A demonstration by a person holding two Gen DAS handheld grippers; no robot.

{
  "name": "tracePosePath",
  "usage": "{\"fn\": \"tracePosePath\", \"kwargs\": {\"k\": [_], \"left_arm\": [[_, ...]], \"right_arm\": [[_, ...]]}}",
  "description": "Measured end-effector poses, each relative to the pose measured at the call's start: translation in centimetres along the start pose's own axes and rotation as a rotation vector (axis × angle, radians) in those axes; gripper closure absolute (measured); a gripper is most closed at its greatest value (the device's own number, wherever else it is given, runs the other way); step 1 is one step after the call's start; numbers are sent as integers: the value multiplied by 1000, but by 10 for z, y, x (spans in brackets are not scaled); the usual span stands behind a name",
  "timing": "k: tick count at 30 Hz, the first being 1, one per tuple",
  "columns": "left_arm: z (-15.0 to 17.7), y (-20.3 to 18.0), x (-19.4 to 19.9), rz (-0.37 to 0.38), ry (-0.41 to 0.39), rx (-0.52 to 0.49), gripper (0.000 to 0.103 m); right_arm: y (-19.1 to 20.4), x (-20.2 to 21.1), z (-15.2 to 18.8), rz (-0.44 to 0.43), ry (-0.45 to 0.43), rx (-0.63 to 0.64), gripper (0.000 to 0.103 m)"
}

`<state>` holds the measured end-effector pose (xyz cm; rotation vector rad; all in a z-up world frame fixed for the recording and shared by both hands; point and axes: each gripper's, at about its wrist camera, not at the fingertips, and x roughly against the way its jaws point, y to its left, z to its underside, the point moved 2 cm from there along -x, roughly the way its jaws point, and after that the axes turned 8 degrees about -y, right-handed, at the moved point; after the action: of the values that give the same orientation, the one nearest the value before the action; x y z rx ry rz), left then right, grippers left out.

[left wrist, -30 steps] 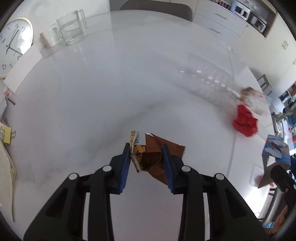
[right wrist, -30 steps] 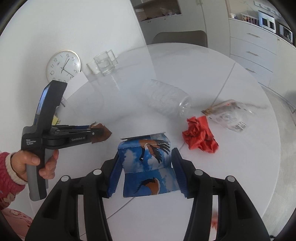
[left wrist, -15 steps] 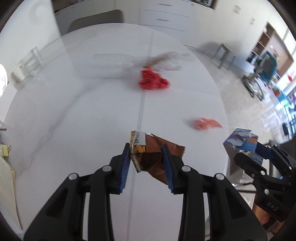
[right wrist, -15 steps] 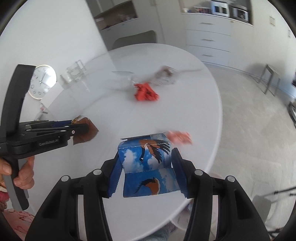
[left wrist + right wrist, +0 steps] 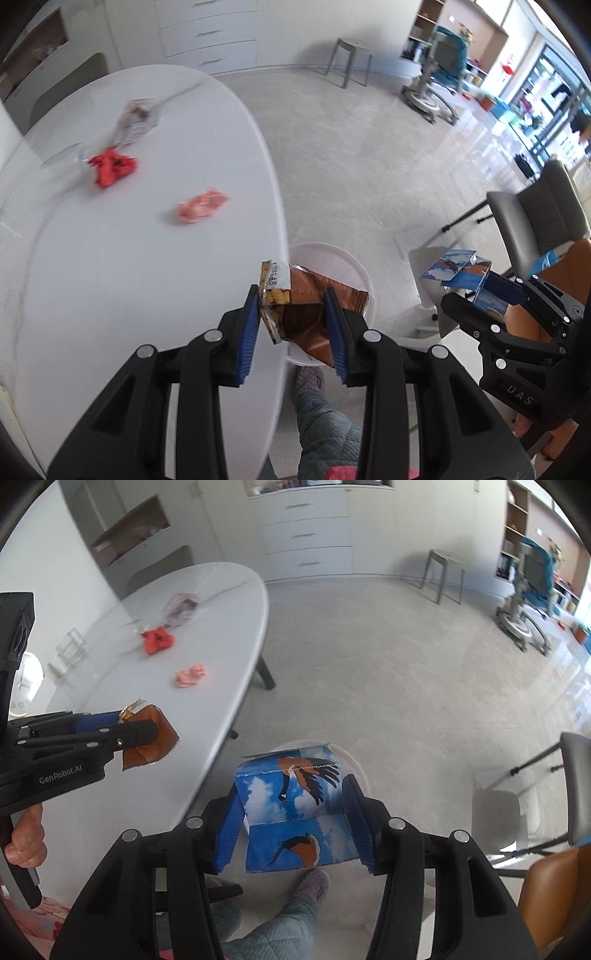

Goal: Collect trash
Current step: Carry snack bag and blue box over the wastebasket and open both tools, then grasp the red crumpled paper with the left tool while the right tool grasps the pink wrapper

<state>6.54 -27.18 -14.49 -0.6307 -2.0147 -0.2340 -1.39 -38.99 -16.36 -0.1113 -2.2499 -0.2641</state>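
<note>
Pads of my left gripper [image 5: 291, 325] clamp a torn brown foil snack wrapper [image 5: 310, 314], crumpled, its printed strip sticking up; I hold it near the rim of the round white plastic bin [image 5: 354, 266] on the floor, I judge so it can drop straight in. My right gripper [image 5: 295, 819] is clamped on a blue cardboard carton printed with birds and clouds [image 5: 295, 812], its top flaps torn open, held above the same bin for the same reason. Farther off on the white oval table [image 5: 110, 277] lie a small pink crumpled wrapper [image 5: 201, 210], then a red crumpled paper ball [image 5: 112, 170], and beyond it a clear crinkled plastic packet [image 5: 135, 122], all waiting to be collected
</note>
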Motion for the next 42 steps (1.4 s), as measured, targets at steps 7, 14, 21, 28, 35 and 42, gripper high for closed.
{"fn": "tracePosePath", "kwargs": {"k": [7,14,21,28,35,42], "left_arm": [[-7,-49,-39,38,50,-42,67],[-10,-59,-66,29,105,10,45],[-15,-52,-49,-15,59,-3,26],[-20,-22,-21,-67,36,10,12],[-8,30,14,-165,2,68,8],[12,84,38,-222,3,181,8]], "right_arm": [[-48,2,7,46,19,-51,50],[-76,-3,5,50,29,-59,50],[-77,-12,1,26,37,-46,50],[-58,-28,0,-12,42,-30,49],[-32,-66,9,-59,96,-8,36],[-3,-81,13,-59,123,-9,16]]}}
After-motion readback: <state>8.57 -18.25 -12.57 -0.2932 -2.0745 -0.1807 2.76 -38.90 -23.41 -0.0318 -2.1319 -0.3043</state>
